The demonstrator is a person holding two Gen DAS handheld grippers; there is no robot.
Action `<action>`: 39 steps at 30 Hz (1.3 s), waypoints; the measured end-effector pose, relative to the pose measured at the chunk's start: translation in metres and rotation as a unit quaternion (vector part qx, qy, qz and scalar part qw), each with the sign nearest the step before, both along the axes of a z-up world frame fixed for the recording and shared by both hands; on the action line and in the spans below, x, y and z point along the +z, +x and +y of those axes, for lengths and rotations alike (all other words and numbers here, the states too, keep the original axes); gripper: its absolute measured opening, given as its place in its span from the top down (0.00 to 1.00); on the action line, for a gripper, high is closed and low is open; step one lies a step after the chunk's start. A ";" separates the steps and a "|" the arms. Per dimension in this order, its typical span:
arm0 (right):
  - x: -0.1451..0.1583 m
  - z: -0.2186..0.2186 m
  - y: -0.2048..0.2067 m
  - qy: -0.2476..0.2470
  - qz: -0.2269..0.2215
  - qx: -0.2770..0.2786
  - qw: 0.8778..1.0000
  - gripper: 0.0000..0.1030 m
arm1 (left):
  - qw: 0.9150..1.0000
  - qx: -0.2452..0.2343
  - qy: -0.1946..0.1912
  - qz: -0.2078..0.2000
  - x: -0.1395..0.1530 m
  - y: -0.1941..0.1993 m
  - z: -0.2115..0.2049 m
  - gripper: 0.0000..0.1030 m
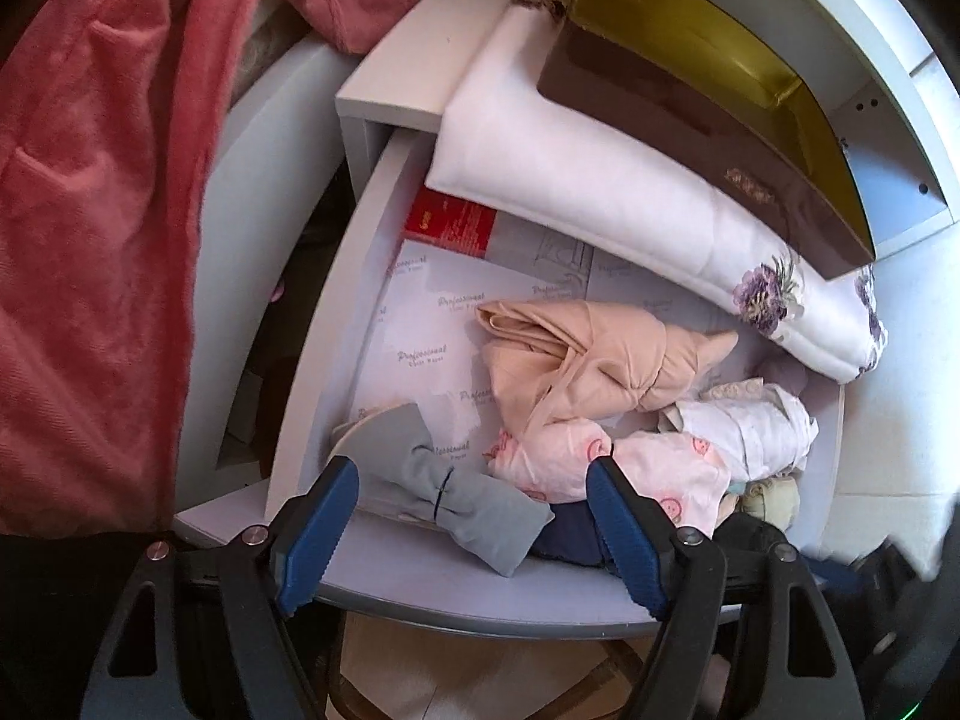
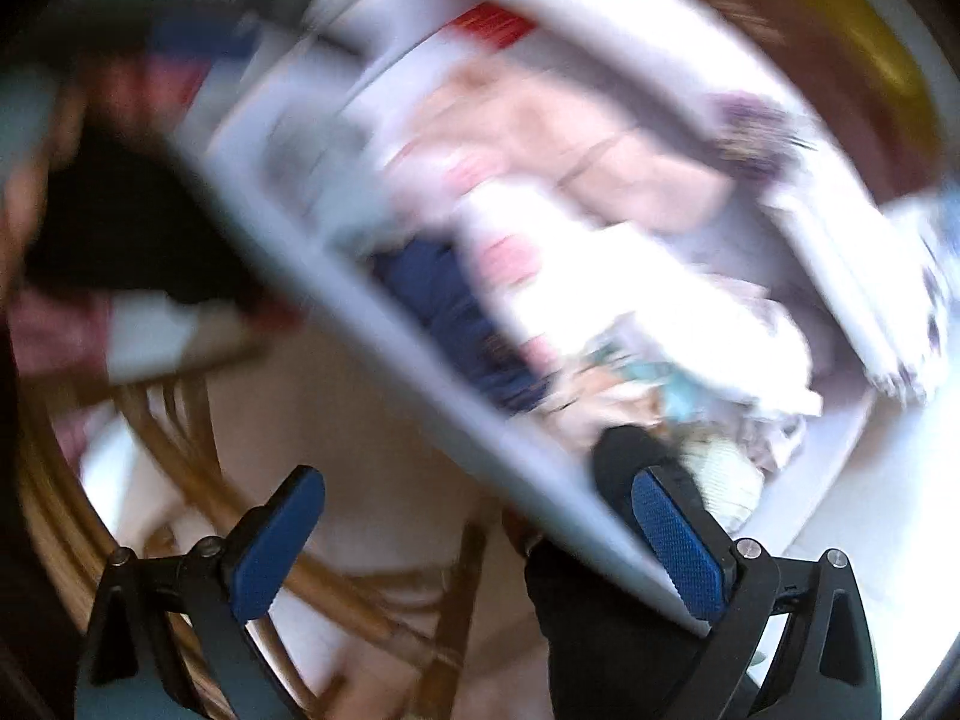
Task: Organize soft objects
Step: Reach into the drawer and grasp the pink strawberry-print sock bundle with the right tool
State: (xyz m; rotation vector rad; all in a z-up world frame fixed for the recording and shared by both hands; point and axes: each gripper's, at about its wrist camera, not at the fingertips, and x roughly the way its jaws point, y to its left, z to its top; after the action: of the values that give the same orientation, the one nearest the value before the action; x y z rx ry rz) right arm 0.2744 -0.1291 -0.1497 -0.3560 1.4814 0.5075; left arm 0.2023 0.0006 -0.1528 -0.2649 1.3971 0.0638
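Note:
In the left wrist view an open white drawer (image 1: 318, 360) holds soft items: a beige rolled garment (image 1: 594, 360), a grey knotted cloth (image 1: 444, 498), pink-patterned white cloth (image 1: 660, 468), a white bundle (image 1: 750, 426) and a dark blue piece (image 1: 570, 534). My left gripper (image 1: 474, 492) is open just above the drawer's front edge, empty, with the grey cloth between its fingers. The right wrist view is heavily blurred. My right gripper (image 2: 480, 516) is open at the drawer's front edge (image 2: 420, 348); a black cloth (image 2: 624, 600) lies against its right finger.
A white floral-print pillow (image 1: 600, 180) and a brown and gold box (image 1: 690, 96) lie over the drawer's back. A pink garment (image 1: 102, 210) hangs at left. A wicker chair or basket (image 2: 180, 480) stands below the drawer.

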 end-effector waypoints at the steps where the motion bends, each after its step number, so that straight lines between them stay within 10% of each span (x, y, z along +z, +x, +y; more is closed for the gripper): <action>1: 0.007 -0.009 0.010 0.012 -0.012 -0.028 0.999 0.00 | 1.000 -0.004 -0.001 0.001 -0.001 0.002 -0.002 0.23; 9: 0.069 -0.052 0.064 0.088 -0.150 -0.152 0.973 0.00 | 0.999 -0.045 -0.002 -0.006 -0.001 0.000 -0.028 0.24; 16: 0.058 -0.065 0.062 0.151 -0.079 -0.240 0.956 0.00 | 0.998 -0.039 0.042 -0.010 -0.005 -0.027 -0.018 0.31; 27: 0.019 0.019 0.047 0.085 -0.016 -0.046 0.995 0.20 | 0.998 0.049 0.027 0.005 -0.020 -0.027 0.017 0.34; 39: -0.038 0.072 0.042 0.008 0.025 0.104 0.994 0.25 | 0.999 0.032 0.035 0.019 -0.034 -0.028 0.011 0.34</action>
State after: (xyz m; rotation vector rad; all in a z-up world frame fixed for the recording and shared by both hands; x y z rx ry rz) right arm 0.3162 -0.0574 -0.1879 -0.4902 1.4962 0.6985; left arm 0.1745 0.0115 -0.1864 -0.2508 1.4215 0.1703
